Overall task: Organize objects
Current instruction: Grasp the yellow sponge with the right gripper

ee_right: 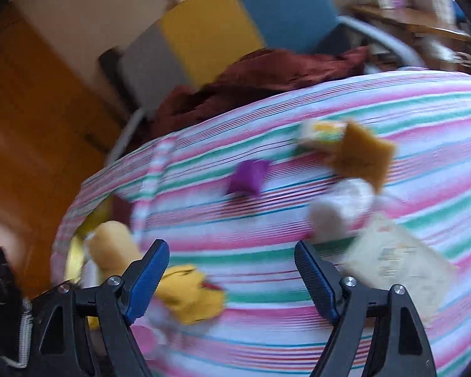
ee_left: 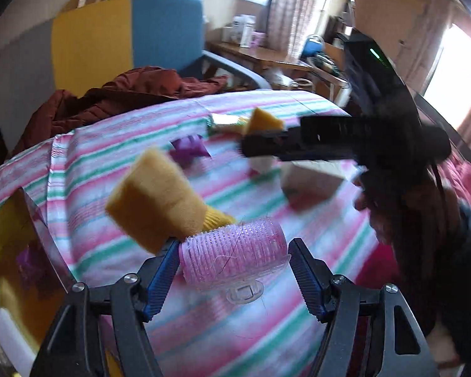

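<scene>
In the left wrist view my left gripper (ee_left: 234, 246) is shut on a pink hair roller (ee_left: 235, 253), which has a yellow plush piece (ee_left: 155, 194) stuck to its far left end, held over the striped bedspread (ee_left: 116, 157). My right gripper (ee_left: 251, 149) shows there as a black tool reaching in from the right. In the right wrist view my right gripper (ee_right: 232, 251) is open and empty above the bedspread (ee_right: 267, 242). On the bed lie a purple pouch (ee_right: 248, 176), a brown sponge (ee_right: 361, 157), a white roll (ee_right: 336, 210) and a white packet (ee_right: 395, 260).
A gold box (ee_left: 18, 251) with items stands at the bed's left edge. A red-brown jacket (ee_left: 116, 94) lies at the far side of the bed. Yellow plush items (ee_right: 185, 292) lie near the left edge. A desk (ee_left: 260, 56) with clutter stands behind.
</scene>
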Motion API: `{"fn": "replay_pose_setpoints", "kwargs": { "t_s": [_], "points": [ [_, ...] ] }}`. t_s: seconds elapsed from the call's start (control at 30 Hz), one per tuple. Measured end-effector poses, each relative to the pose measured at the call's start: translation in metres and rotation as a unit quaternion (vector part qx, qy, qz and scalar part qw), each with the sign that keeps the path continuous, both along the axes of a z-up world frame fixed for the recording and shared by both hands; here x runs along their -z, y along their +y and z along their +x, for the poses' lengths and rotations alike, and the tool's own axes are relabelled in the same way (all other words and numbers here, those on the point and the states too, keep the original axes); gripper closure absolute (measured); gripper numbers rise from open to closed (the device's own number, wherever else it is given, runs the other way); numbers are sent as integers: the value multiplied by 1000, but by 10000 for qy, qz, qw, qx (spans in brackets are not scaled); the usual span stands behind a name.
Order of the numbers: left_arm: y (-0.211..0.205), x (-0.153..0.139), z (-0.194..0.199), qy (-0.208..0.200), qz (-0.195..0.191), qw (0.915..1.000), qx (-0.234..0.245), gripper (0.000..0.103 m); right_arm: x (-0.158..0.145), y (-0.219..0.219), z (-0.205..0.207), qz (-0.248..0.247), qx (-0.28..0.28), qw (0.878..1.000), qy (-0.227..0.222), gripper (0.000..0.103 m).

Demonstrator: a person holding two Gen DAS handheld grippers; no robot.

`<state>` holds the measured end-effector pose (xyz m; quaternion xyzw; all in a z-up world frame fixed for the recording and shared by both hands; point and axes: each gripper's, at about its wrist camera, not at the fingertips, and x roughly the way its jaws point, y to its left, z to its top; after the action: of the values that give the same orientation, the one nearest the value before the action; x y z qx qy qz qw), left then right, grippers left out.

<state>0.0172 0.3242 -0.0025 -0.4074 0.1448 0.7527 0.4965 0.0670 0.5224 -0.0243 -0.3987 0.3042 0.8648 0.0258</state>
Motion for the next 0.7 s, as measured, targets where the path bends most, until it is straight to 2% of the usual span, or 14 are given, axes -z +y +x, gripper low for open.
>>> {"fn": "replay_pose_setpoints", "kwargs": {
  "t_s": [0.07, 0.17, 0.37, 0.5, 0.53, 0.57, 0.63, 0.67, 0.7],
  "points": [
    [-11, 4, 7, 21, 43, 10000, 70, 32, -1, -21, -7, -268, -611, 9977, 142, 19],
    [-21, 6, 14, 146, 79, 9998, 135, 32, -2, -48, -15, -353, -1129, 9928, 166, 19],
    [-32, 11, 23, 274, 132, 9993, 231, 32, -5, -84, -26, -239, -1601, 9867, 134, 20],
    [-39, 17, 27, 222, 88, 9994, 255, 32, 5, -106, -37, 311, -1710, 9845, -227, 20],
    [-40, 18, 29, 218, 76, 9994, 276, 32, 9, -111, -39, 524, -1736, 9828, -336, 29],
    [-41, 19, 31, 215, 75, 9993, 291, 32, 13, -113, -41, 943, -1626, 9809, -497, 39],
    [-44, 18, 34, 142, 126, 9992, 340, 32, 29, -108, -46, 1680, -1214, 9727, -1045, 46],
    [-46, 18, 37, 140, 138, 9992, 357, 32, 37, -97, -47, 1774, -950, 9708, -1307, 47],
    [-48, 18, 39, 153, 130, 9991, 376, 32, 39, -87, -46, 1722, -771, 9724, -1373, 47]
  ]
}}
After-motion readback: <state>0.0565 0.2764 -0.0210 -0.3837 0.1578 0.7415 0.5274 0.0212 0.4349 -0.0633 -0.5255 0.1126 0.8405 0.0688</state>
